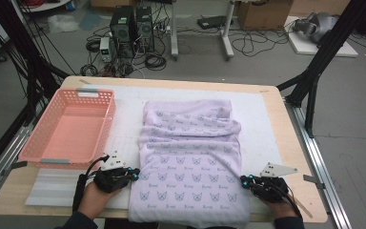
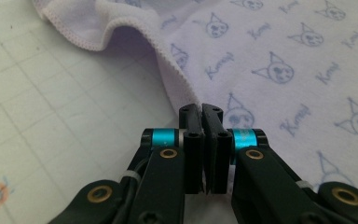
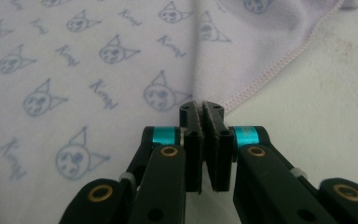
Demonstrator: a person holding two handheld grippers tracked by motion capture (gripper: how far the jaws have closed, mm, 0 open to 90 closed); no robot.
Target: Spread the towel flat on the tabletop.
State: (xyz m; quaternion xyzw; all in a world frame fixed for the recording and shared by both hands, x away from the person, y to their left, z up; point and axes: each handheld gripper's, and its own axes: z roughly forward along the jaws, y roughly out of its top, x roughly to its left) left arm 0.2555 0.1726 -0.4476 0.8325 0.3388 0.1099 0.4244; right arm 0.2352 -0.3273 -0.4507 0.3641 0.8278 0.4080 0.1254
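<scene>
Lilac towel (image 1: 190, 157) edges pinched in closed jaws of left gripper (image 1: 134, 174) and right gripper (image 1: 244, 181), hands low.

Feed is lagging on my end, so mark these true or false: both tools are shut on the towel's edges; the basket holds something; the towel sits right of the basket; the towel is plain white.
1. Both the left tool and right tool are shut at the edges of the lilac cat-print towel: true.
2. The pink plastic basket holds something: false, it is empty.
3. The towel lies right of the basket: true.
4. The towel is plain white: false, lilac with cat faces.
</scene>
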